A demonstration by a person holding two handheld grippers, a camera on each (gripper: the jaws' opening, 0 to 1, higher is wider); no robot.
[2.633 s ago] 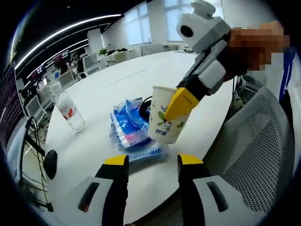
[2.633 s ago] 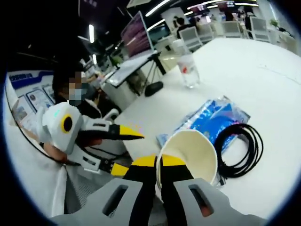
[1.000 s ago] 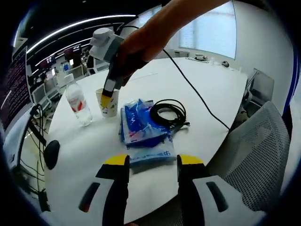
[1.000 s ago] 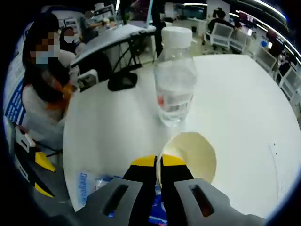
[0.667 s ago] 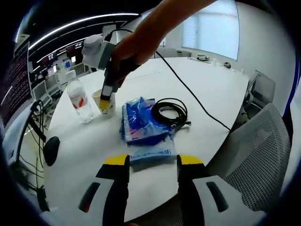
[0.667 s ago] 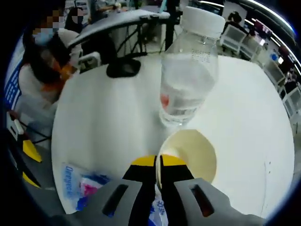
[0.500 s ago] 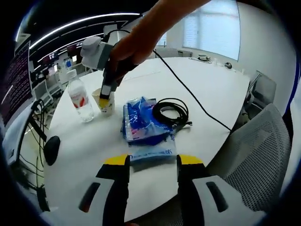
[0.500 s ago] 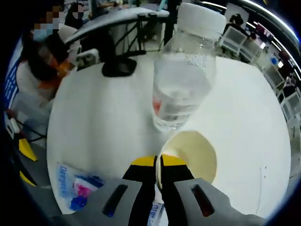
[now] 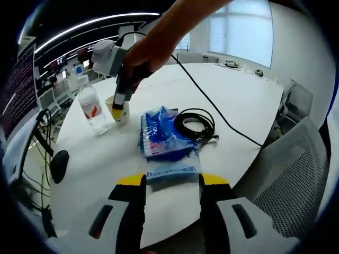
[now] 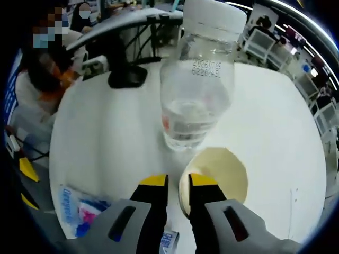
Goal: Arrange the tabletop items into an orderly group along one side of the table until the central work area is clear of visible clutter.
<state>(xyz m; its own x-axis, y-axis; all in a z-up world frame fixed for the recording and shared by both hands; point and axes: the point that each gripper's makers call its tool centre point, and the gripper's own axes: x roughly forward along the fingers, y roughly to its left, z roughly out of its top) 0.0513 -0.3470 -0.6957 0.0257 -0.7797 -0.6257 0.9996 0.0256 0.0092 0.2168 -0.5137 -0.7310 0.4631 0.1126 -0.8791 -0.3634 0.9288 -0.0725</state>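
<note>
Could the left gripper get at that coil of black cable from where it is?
Probably yes. The left gripper hangs open at the table's near edge, and the black cable lies ahead, slightly right. Only the flat blue packets lie between, low enough to pass over; the right gripper is off by the paper cup.

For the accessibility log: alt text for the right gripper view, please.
The right gripper has its jaws parted around the near rim of a paper cup standing on a white table. A clear water bottle with a white cap stands just behind the cup; blue packets lie lower left.
</note>
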